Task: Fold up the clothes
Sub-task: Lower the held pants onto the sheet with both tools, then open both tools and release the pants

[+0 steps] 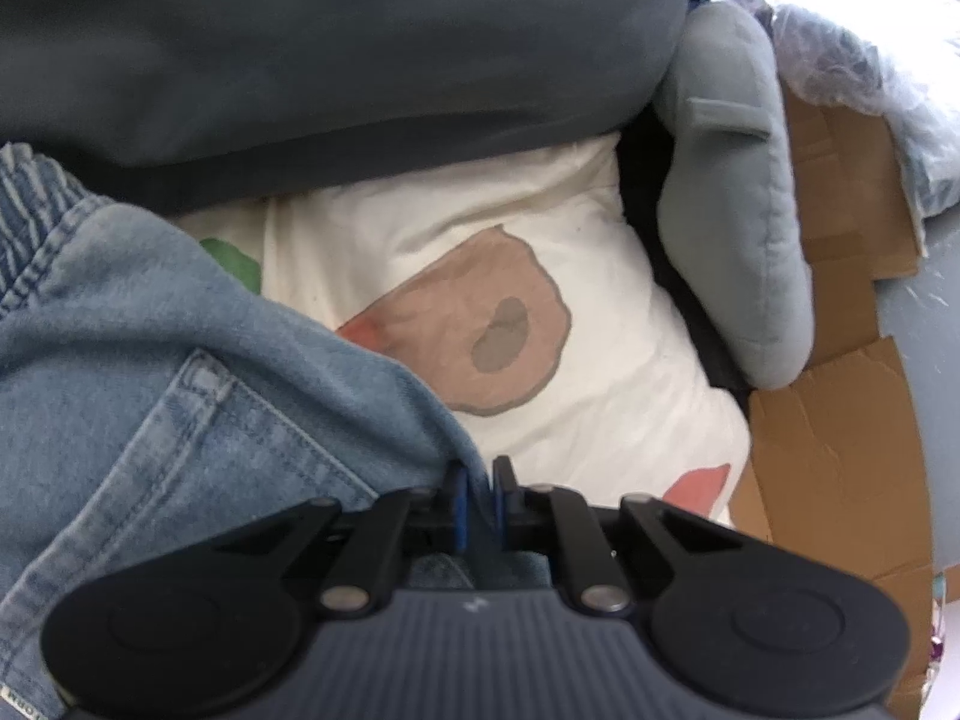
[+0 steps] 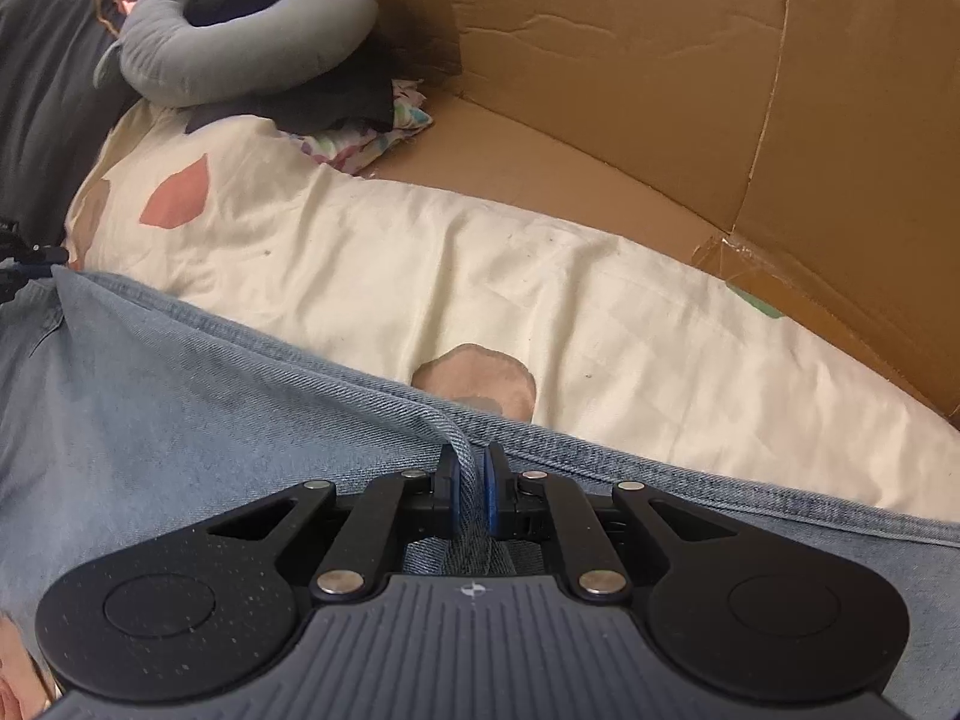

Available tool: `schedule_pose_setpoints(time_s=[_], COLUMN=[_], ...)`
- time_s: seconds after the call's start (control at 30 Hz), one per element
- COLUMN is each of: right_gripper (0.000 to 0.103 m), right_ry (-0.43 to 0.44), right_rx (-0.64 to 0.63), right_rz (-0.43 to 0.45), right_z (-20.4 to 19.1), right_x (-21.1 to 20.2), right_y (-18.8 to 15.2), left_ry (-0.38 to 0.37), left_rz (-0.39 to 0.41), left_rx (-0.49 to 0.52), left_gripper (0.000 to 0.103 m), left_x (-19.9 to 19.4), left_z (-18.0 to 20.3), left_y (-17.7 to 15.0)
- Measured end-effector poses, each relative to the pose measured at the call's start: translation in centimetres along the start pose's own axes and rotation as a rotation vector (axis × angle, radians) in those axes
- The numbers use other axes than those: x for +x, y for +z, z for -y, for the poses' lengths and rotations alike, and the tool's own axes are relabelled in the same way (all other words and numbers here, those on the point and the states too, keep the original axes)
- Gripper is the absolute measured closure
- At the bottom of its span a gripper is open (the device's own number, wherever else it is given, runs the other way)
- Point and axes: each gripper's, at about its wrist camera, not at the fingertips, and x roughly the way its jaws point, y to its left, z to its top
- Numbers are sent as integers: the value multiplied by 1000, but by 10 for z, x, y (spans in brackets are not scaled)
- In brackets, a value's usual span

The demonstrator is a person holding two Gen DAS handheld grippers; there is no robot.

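Note:
Light blue jeans (image 1: 180,372) with a back pocket and an elastic waistband fill the left of the left wrist view. My left gripper (image 1: 479,480) is shut on a fold of their edge, denim pinched between the blue pads. In the right wrist view the jeans (image 2: 180,396) spread across the lower half. My right gripper (image 2: 472,468) is shut on a raised ridge of that denim. The jeans lie on a cream sheet (image 1: 570,372) printed with brown and red shapes, also the cream sheet (image 2: 420,276).
A dark grey cushion (image 1: 330,48) and a grey neck pillow (image 1: 738,192) lie beyond the sheet. Flattened cardboard (image 1: 840,450) sits to the right. Cardboard walls (image 2: 660,90) rise behind the sheet, with the neck pillow (image 2: 240,42) and a patterned cloth (image 2: 372,132) at the far left.

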Motion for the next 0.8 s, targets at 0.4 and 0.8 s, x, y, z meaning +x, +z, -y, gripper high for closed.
schedule_pose_setpoints(time_s=[0.4,0.8], right_gripper=[97,88], right_ry=[-42,21], right_rx=[27,155], right_rz=[2,22], right_z=[-5,9], right_x=[19,6], right_y=[4,6], left_ry=[58,8], left_rz=[26,42], left_rx=[33,236], left_gripper=[95,64], left_x=[18,-13], left_z=[2,39], left_y=[2,-8])
